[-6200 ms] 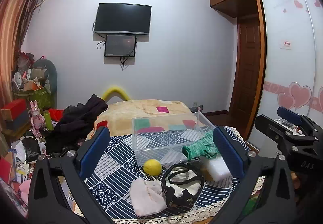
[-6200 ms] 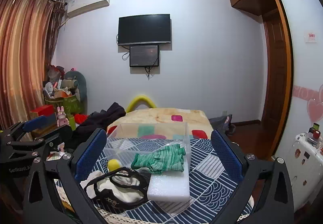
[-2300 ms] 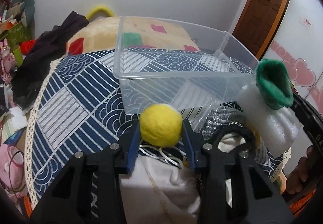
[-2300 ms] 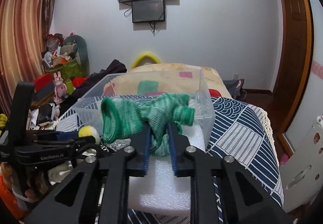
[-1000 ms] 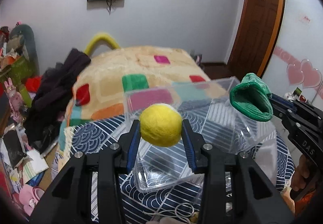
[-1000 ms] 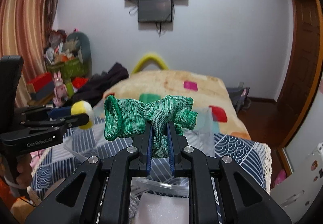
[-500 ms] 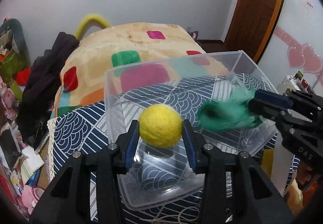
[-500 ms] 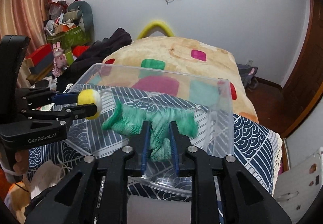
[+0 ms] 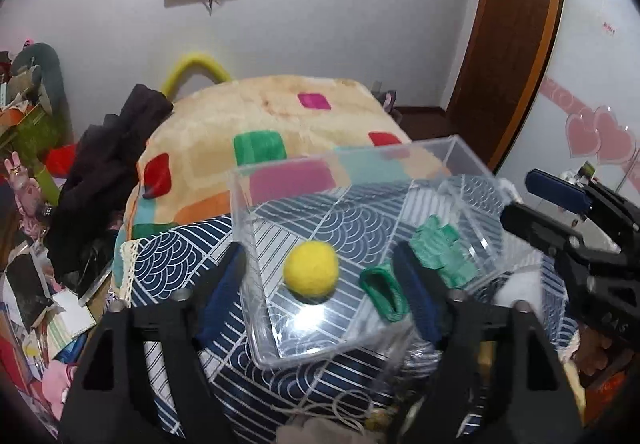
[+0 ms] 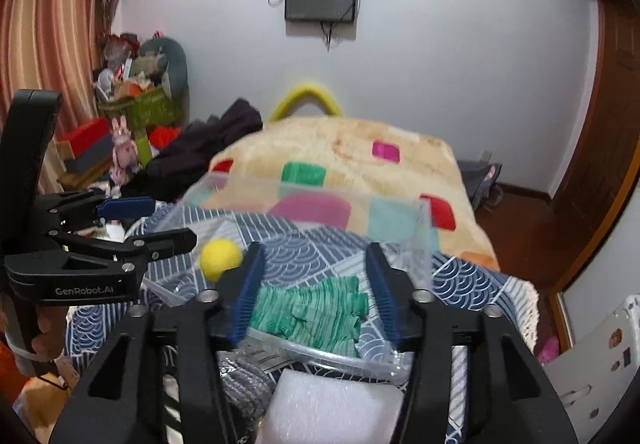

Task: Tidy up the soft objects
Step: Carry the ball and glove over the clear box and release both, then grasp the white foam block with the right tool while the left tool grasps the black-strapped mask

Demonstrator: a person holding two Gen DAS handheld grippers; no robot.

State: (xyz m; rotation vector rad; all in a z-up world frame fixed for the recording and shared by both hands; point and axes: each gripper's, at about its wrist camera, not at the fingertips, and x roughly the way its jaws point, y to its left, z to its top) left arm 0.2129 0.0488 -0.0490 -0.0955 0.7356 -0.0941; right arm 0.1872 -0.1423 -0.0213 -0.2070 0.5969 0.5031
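Note:
A clear plastic box (image 9: 344,160) stands on the blue patterned tablecloth (image 9: 168,260). A yellow felt ball (image 9: 311,270) and a green knitted sock (image 9: 434,250) lie inside it. My left gripper (image 9: 320,292) is open above the box's near wall, with the ball loose between its fingers. My right gripper (image 10: 314,286) is open over the sock (image 10: 316,310), which rests in the box (image 10: 424,232). The ball also shows in the right wrist view (image 10: 220,258). Each gripper shows from the side in the other's view.
A white foam block (image 10: 332,408) and a grey item (image 10: 244,384) lie on the cloth in front of the box. A bed with a patchwork blanket (image 9: 272,120) stands behind. Clutter fills the floor at left (image 9: 28,244).
Both grippers have opened. The yellow ball and the green sock have dropped into the clear box. Both grippers have drawn back a little.

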